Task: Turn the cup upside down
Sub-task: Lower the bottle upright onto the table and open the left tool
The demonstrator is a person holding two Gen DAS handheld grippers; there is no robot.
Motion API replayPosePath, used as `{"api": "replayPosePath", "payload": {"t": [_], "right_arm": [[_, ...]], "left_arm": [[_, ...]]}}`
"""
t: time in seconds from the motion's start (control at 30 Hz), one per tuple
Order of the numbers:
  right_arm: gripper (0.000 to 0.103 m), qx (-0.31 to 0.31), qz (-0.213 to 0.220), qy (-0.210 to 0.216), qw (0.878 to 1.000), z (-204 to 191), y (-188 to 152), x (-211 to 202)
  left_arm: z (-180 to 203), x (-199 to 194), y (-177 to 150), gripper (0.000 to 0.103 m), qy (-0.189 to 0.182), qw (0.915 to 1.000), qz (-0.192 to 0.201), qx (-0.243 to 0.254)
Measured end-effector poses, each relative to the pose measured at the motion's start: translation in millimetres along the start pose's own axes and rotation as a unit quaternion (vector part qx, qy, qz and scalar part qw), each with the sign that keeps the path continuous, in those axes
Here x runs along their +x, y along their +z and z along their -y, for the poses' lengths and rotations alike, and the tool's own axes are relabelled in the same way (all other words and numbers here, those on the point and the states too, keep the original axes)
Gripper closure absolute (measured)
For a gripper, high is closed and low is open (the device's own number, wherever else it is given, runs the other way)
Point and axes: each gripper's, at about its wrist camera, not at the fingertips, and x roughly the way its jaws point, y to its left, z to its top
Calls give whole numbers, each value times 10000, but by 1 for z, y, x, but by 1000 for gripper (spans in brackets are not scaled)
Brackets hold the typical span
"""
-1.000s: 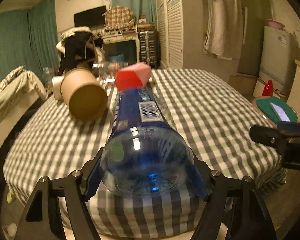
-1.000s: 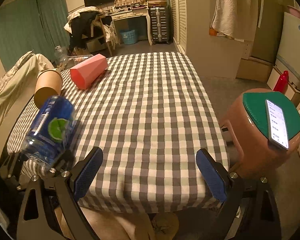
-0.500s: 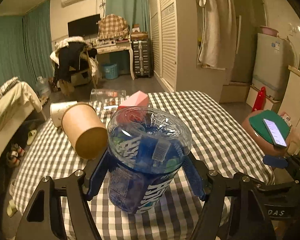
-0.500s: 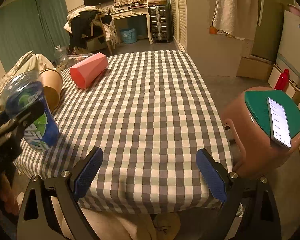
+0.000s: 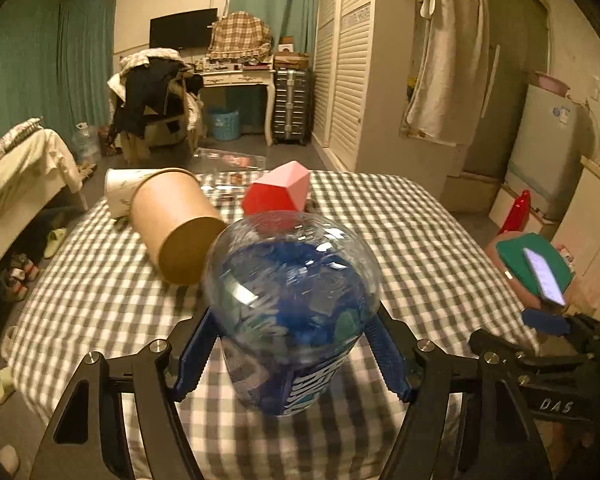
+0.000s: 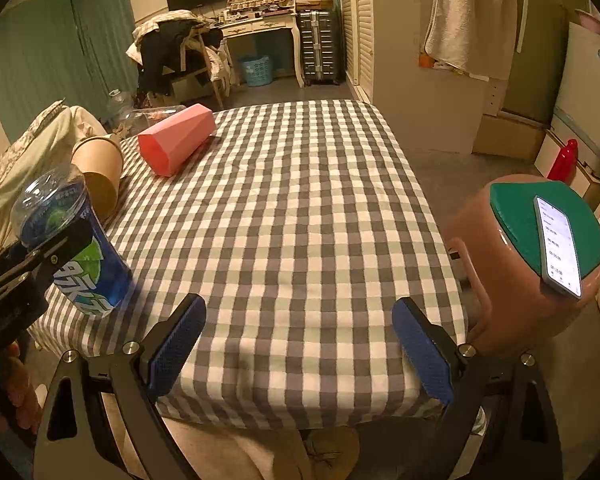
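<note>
My left gripper (image 5: 291,354) is shut on a clear plastic cup with a blue label (image 5: 292,312). The cup stands upside down, closed base up and rim on the checked tablecloth (image 5: 400,232) near the front left corner. It also shows in the right wrist view (image 6: 70,240), with the left gripper's black fingers across its side. My right gripper (image 6: 298,350) is open and empty over the table's front edge. A brown paper cup (image 5: 172,224) lies on its side behind the blue cup. A pink faceted cup (image 6: 176,140) lies on its side further back.
A white patterned cup (image 5: 118,196) lies behind the brown one. A clear container (image 5: 228,158) sits at the table's far edge. A brown stool with a green top (image 6: 540,220) and a phone (image 6: 558,248) stands right of the table. A bed (image 5: 16,168) is left.
My left gripper turned the blue cup from lying level in the air to base up, and lowered it until its rim met the cloth. The right gripper has stayed still.
</note>
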Motion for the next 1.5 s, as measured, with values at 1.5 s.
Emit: {"api": "replayPosePath", "payload": {"t": [1.5], "right_arm": [[5,-652,1674,274,9834,-98,-13,-126]], "left_arm": [[-101,-128,-16,0,499,9949,710,-520]]}}
